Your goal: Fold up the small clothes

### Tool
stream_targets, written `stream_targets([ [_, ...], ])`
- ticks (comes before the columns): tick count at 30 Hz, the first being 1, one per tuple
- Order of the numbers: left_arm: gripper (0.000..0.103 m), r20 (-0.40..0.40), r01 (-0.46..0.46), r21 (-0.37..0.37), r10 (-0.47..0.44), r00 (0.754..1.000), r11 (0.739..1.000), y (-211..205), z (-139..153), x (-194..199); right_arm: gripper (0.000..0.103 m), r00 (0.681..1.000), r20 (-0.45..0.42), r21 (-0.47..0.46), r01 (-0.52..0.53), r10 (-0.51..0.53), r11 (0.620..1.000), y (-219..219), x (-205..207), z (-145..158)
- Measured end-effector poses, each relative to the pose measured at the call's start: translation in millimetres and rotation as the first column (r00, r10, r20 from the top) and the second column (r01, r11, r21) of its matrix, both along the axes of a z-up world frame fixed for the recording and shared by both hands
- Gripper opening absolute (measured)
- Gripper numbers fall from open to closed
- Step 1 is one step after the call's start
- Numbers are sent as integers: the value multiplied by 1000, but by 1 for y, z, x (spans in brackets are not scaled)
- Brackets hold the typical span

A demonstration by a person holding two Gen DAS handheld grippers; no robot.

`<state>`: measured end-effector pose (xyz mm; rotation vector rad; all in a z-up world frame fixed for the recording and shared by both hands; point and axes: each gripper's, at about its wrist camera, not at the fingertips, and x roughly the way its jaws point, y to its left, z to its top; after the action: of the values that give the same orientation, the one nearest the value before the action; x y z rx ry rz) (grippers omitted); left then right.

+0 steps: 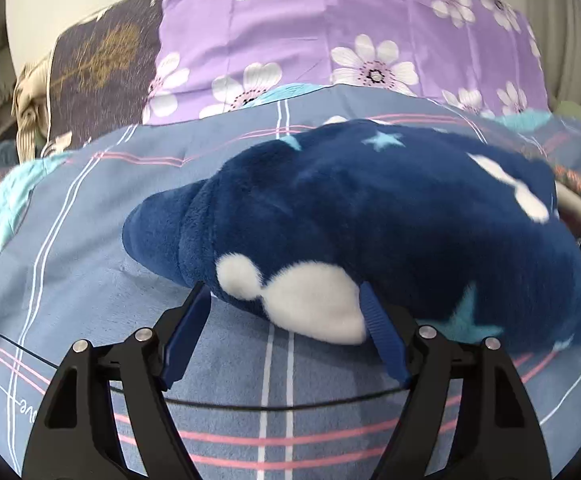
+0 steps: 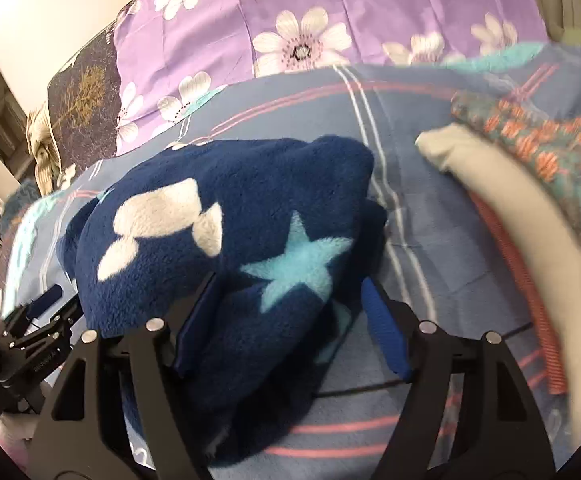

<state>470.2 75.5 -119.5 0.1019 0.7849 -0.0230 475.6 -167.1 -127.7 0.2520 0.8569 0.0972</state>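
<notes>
A: Where does the garment lie?
B: The navy fleece garment (image 1: 370, 220), patterned with white patches and pale-blue stars, lies bunched on the blue plaid sheet (image 1: 90, 240).

A: The grippers?
B: Left gripper (image 1: 282, 308): jaws apart, flanking the fleece's near edge. Right gripper (image 2: 290, 292): jaws apart, fleece lying between them; whether the pads press it, I cannot tell.

A: Any writing?
B: Partial letters on the sheet's lower left; small print on the left tool in the right view, both unreadable.

A: Surroundings?
B: Purple floral bedding (image 1: 330, 32) beyond; dark tree-print cushion (image 1: 98, 60) at left; a cream and orange-teal fabric pile (image 2: 530, 184) crowding the right.
</notes>
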Motion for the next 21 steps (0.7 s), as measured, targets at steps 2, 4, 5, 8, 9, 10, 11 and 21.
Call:
stream_targets([
  [2,77,7,14,-5,-14,1000,1000,-3,1,-10,73,998,60,-82,-9,14,997,6,-20,12],
  [4,78,36,54,-20,-53,998,998,-7,7,-26,73,992,120,-130,-16,31,991,9,-45,22],
  [5,80,58,74,-14,-73,996,997,-9,13,-34,74,986,160,-161,-19,46,987,10,-62,28],
  [8,84,146,139,36,-143,979,990,-16,35,-75,80,967,237,-232,-33,90,972,15,-111,41],
  [9,86,184,158,26,-160,970,987,-15,47,-95,82,959,263,-241,-40,105,970,16,-128,46],
  [10,88,201,166,16,-166,965,986,-16,52,-107,85,952,283,-247,-45,117,968,18,-143,51],
  [11,90,230,180,-1,-175,957,984,-16,62,-127,90,944,303,-245,-52,127,968,19,-162,59],
  [21,102,436,214,-113,-145,888,970,-15,129,-276,101,898,422,-209,-37,124,977,29,-310,121],
])
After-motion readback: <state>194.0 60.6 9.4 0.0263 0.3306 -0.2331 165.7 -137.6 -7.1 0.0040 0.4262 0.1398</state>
